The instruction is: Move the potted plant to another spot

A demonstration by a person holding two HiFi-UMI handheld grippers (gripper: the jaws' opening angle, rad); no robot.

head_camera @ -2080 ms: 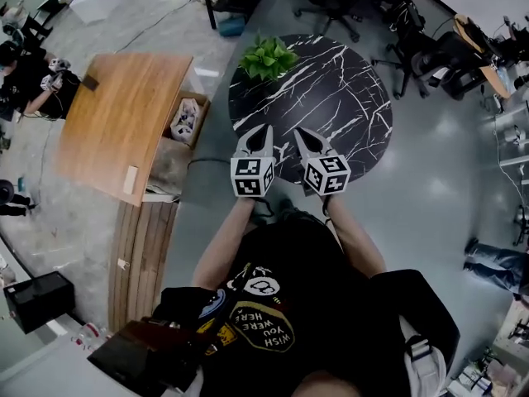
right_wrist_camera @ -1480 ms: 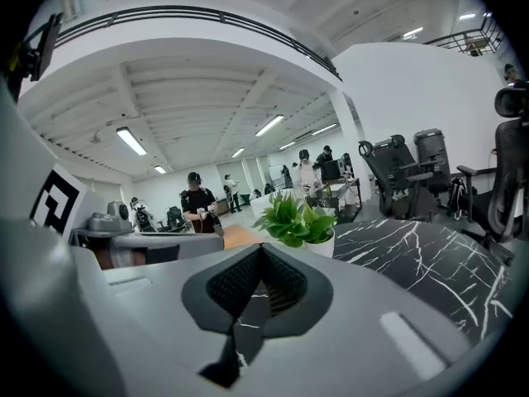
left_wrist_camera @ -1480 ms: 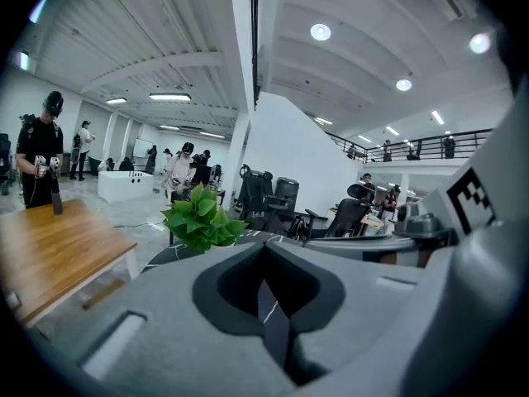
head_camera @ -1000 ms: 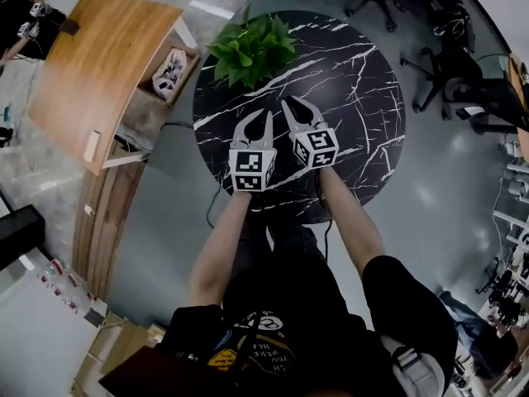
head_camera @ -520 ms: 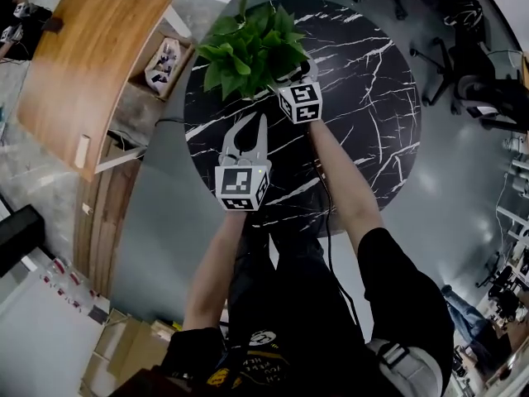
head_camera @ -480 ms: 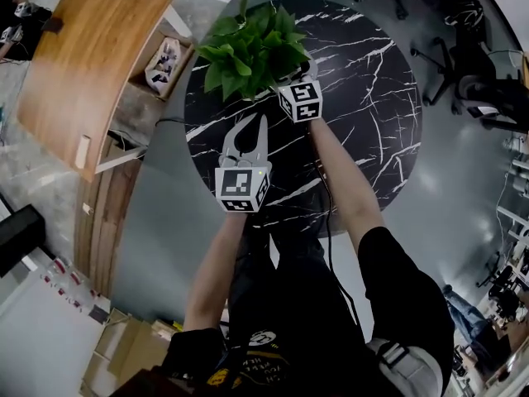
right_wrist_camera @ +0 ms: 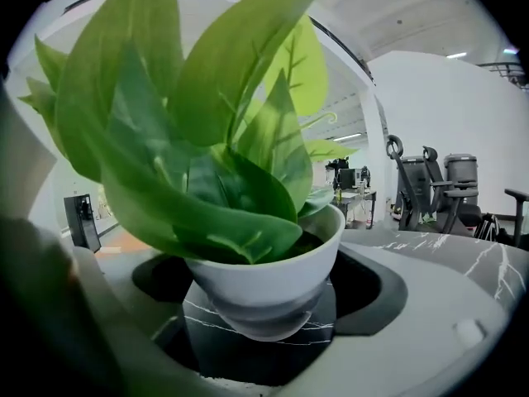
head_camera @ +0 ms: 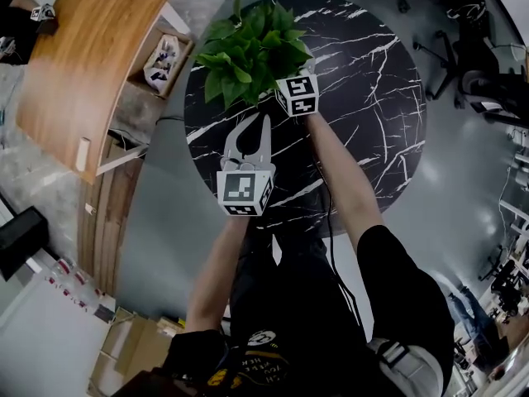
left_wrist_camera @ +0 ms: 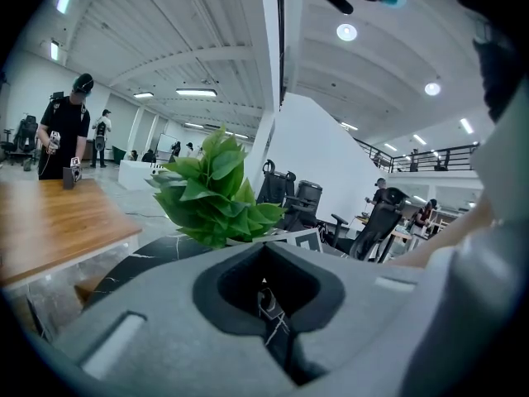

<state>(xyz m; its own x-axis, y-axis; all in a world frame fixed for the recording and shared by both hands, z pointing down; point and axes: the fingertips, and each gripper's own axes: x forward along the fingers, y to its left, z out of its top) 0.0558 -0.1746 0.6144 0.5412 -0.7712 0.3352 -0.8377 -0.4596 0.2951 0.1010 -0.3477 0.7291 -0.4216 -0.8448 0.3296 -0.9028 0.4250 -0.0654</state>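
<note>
Step in hand: the reach is made and the grasp is about to happen. Nothing is lifted.

Nearest me, the left gripper (head_camera: 252, 131) hangs over the near half of the table (head_camera: 355, 98). Its jaws are together and empty; through the gap behind the tips I see only black marble. It looks to have no part in this step.

Further out, the right gripper (right_wrist_camera: 260, 304) is under the leaves. Its jaws stand wide and have just been closing in. The white pot (right_wrist_camera: 264, 275) is between them, with dark gaps on both sides, so I judge the pads are not pressing on it.

The potted plant (head_camera: 252, 48) stands upright on the table's far left edge, on the side toward the wooden desk (head_camera: 83, 73).

Next move, my judgement:
- Bring the right jaws in until both pads bear on the pot wall below the rim.
- Lift straight up and keep the pot level.
- Carry it to bare marble; the table's right half looks free.

Count:
- potted plant: 1
- round marble table: 1
- grippers: 2 (one closed and idle, one wide around the pot)
- wooden desk: 1
- open box (head_camera: 164, 56) between desk and table: 1
- office chairs beyond the table: several, too small to count
</note>
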